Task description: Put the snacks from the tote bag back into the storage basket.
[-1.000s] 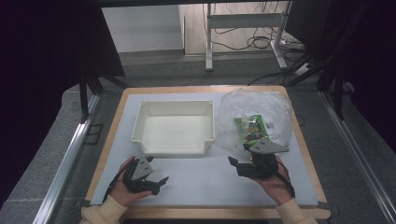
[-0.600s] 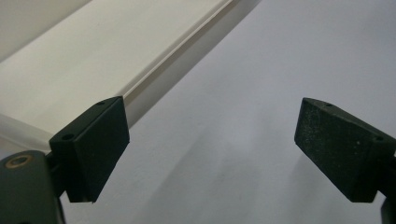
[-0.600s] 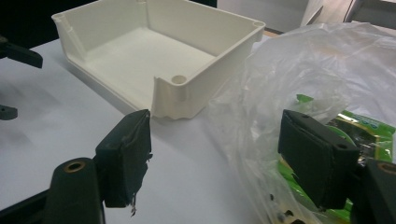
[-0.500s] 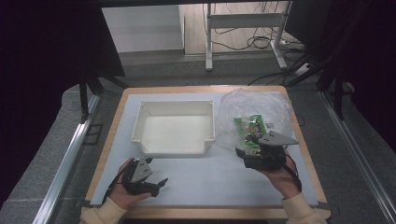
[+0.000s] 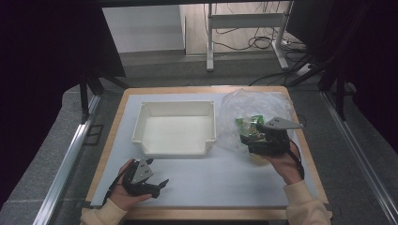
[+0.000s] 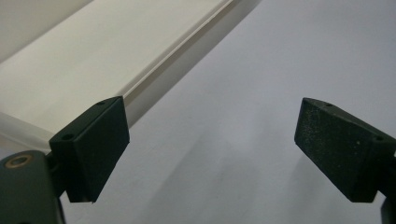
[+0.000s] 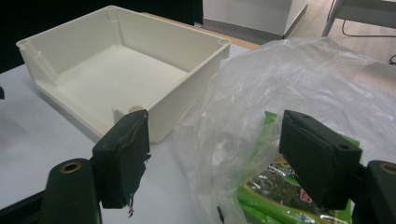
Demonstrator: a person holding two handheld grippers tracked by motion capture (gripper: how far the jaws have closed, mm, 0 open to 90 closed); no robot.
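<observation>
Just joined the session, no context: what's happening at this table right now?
A person works at a table with a handheld gripper in each hand. The right gripper is open over a clear plastic bag that holds a green snack packet, its jaws either side of the bag's edge, nothing gripped yet. The left gripper rests open on the mat near the front edge, holding nothing. An empty white plastic bin sits left of the bag.
</observation>
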